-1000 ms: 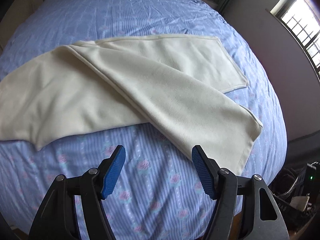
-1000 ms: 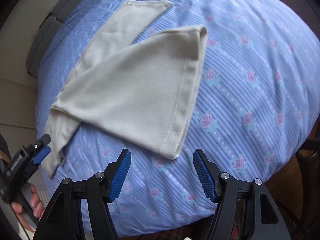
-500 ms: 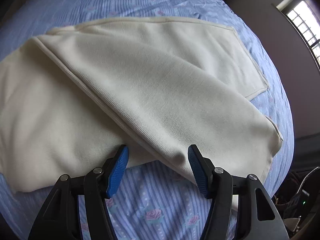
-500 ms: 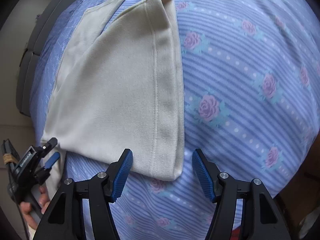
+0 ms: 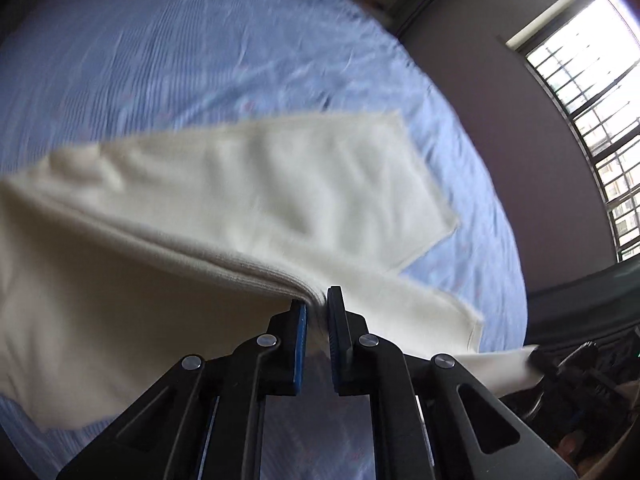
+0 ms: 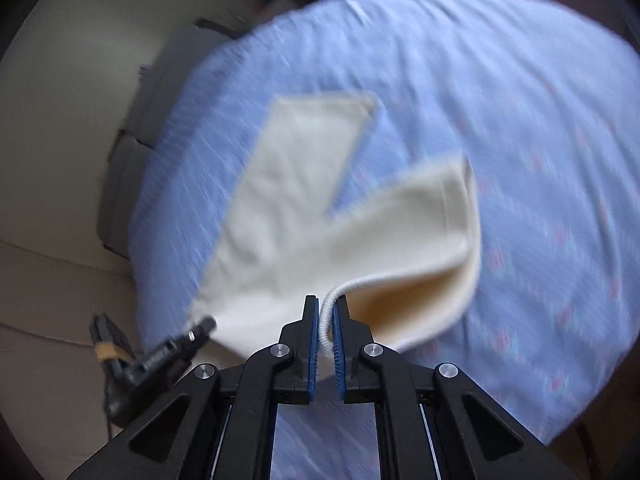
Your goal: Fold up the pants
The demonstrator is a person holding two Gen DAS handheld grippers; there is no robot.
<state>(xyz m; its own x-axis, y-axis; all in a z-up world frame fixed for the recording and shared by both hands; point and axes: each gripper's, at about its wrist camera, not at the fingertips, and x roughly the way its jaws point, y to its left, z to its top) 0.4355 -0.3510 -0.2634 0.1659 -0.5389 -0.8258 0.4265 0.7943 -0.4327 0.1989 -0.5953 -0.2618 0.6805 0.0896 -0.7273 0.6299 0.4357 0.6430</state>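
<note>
Cream pants (image 5: 224,200) lie on a blue flowered bed sheet (image 5: 200,60), legs spread in a V. My left gripper (image 5: 317,308) is shut on the folded side edge of the near leg and lifts it. My right gripper (image 6: 327,312) is shut on the hem corner of the same leg (image 6: 400,240), held off the sheet so the hem opening gapes. The other leg (image 6: 304,152) lies flat behind. The left gripper also shows in the right wrist view (image 6: 200,326), and the right gripper in the left wrist view (image 5: 536,358). Both views are motion-blurred.
The bed sheet (image 6: 500,100) fills both views. A window (image 5: 592,120) and grey wall stand to the right in the left wrist view. A grey headboard or cushion (image 6: 132,152) and beige wall lie left of the bed in the right wrist view.
Both grippers went from open above the pants to shut on the near leg's edge and hem, and have lifted the fabric off the sheet.
</note>
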